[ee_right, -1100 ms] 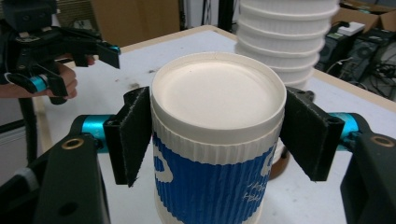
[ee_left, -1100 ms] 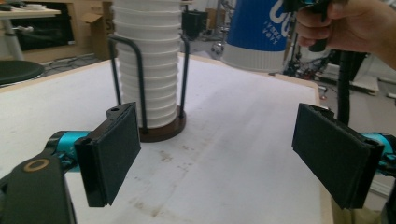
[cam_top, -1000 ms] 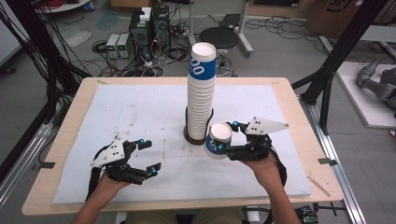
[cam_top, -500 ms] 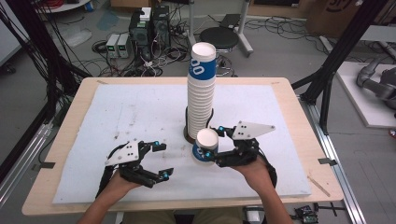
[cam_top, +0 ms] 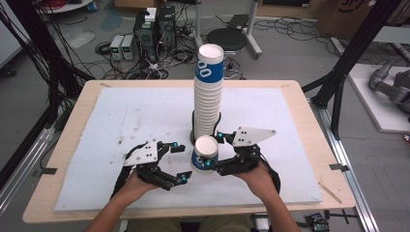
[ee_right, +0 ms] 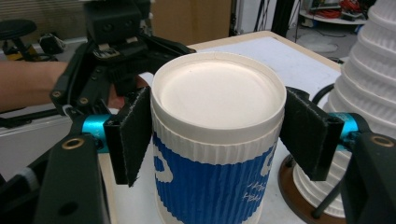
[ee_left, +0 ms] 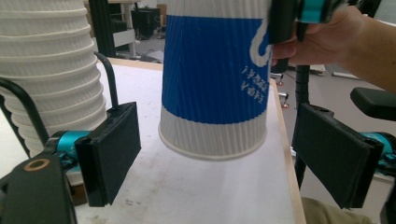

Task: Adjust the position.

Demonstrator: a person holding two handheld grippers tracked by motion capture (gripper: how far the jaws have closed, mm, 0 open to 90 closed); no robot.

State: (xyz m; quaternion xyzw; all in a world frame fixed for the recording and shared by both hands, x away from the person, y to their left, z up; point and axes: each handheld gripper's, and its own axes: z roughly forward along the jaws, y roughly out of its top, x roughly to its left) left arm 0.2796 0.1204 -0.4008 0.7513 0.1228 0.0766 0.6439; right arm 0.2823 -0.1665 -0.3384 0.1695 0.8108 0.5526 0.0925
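- Overall, the table (cam_top: 290, 104) is covered by a white mat (cam_top: 145, 121), on which all handling is done near the person's edge.
- At mid-table a tall stack of cups (cam_top: 209, 92) is kept upright in a dark base ring with thin black uprights, apparently so that the column cannot topple.
- Just in front of the stack, a single blue-and-white cup (cam_top: 205, 153) is held inverted, base up, clear of the mat; in the left gripper view its rim is seen hanging above the surface.
- The cup is clamped by the right gripper (cam_top: 214, 153), one pad on each side just below the base, which leaves the lower wall free for a second grasp.
- The left gripper (cam_top: 177, 163) is held wide, with nothing between its jaws, and is placed just beside the cup; a handover is judged likely.
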